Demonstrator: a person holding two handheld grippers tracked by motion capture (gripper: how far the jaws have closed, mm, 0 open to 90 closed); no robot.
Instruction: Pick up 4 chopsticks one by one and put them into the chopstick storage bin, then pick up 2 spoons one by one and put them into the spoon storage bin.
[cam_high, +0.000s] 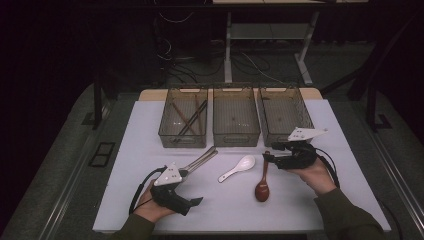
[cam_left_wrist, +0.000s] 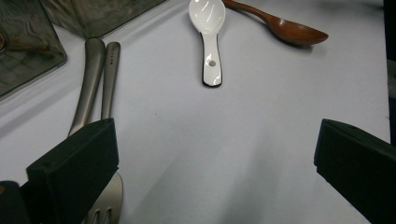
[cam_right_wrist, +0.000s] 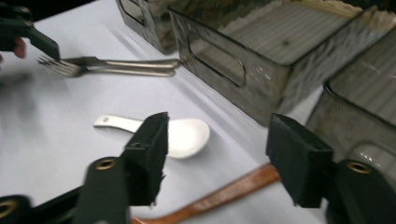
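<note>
A brown wooden spoon (cam_high: 262, 182) lies on the white table (cam_high: 150, 130), bowl toward me. Over its handle tip my right gripper (cam_high: 270, 152) stands open. In the right gripper view the wooden handle (cam_right_wrist: 233, 191) runs below the gap of the right gripper (cam_right_wrist: 217, 135), untouched by the pads. A white ceramic spoon (cam_high: 237, 168) lies just left of it. My left gripper (cam_high: 192, 187) rests open near the front edge, one jaw over a metal fork (cam_left_wrist: 109, 205). Two metal handles (cam_left_wrist: 93, 79) reach toward the bins.
Three clear bins stand in a row at the back: the left bin (cam_high: 182, 140) holds dark chopsticks (cam_high: 192, 120), then the middle bin (cam_high: 236, 137) and the right bin (cam_high: 280, 137), close behind my right gripper. Dark floor surrounds the table.
</note>
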